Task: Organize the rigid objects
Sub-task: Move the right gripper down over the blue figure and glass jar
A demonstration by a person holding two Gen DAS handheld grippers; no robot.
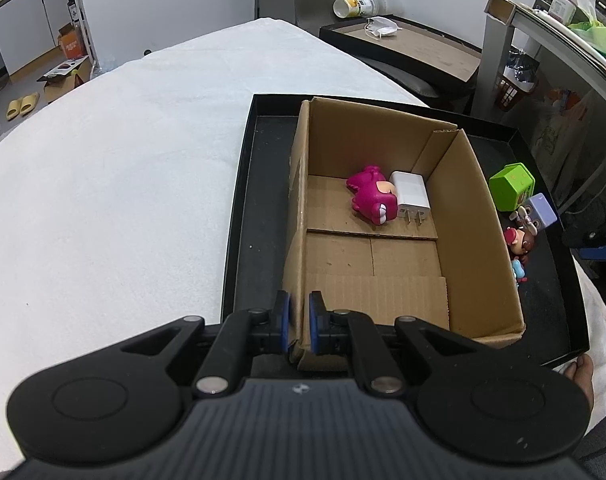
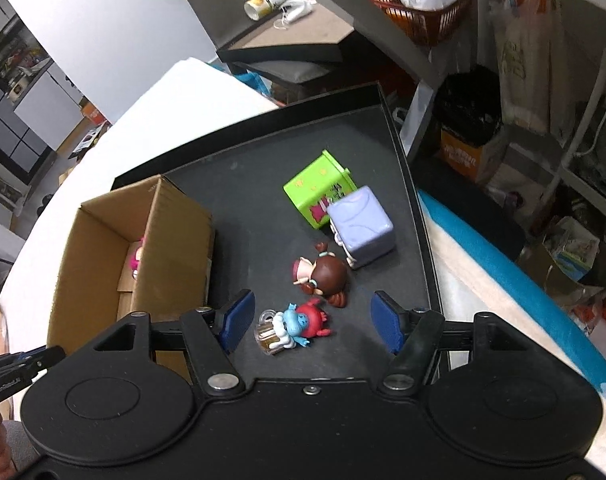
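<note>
Black tray (image 1: 239,184) sits on a white cloth (image 1: 103,160) and holds everything. Inside it stands a brown cardboard box (image 1: 479,216) with a pink toy (image 1: 373,196) and a white charger (image 1: 411,196) at its far end. The left gripper (image 1: 299,320) pinches the box's near wall, one pad on each side. Outside the box lie a green cube (image 2: 319,188), a purple cube (image 2: 361,224), a brown-haired doll (image 2: 323,276) and a small blue and red figure (image 2: 293,326). The right gripper (image 2: 309,328) is wide open around that figure, which lies flat, long side across the gap, its clear mug maybe pointing left. A squeeze on its ends could make it twist or pop out, or bump the doll just beside it.
</note>
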